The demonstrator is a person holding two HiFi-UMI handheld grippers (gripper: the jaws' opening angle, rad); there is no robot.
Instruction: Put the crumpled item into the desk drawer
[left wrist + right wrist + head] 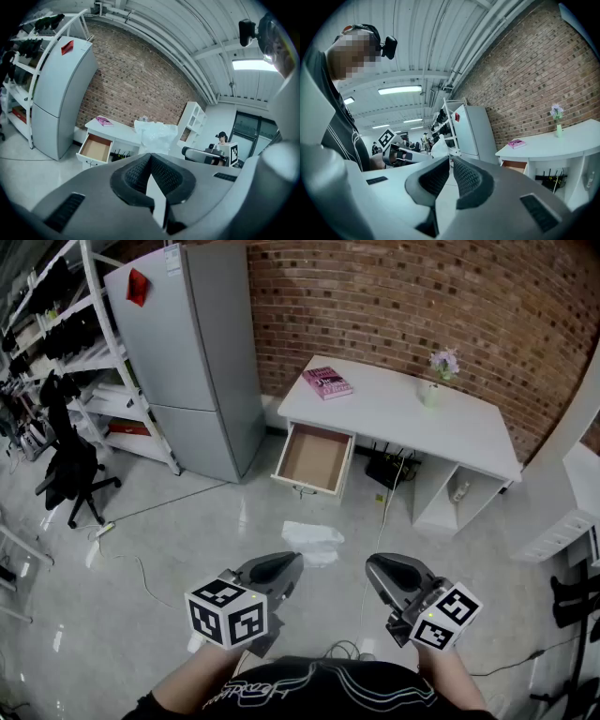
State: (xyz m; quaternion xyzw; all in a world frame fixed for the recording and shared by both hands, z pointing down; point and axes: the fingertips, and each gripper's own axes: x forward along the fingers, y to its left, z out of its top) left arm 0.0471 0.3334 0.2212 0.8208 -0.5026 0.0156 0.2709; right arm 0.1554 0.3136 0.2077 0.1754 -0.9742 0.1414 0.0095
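Observation:
A crumpled white item (312, 542) sticks out from the tip of my left gripper (292, 561), which is shut on its edge, low above the floor. In the left gripper view the crumpled item (154, 135) stands just past the closed jaws (151, 154). The white desk (403, 413) stands ahead against the brick wall, its drawer (314, 460) pulled open and showing a bare brown bottom. My right gripper (372, 563) is level with the left one, shut with nothing in it. From the right gripper view the crumpled item (439, 146) shows at the left gripper's tip.
A grey fridge (187, 352) stands left of the desk, with white shelving (84, 343) and a black office chair (70, 460) further left. A pink book (326, 382) and a flower vase (441, 371) are on the desktop. Cables (141, 563) trail across the glossy floor.

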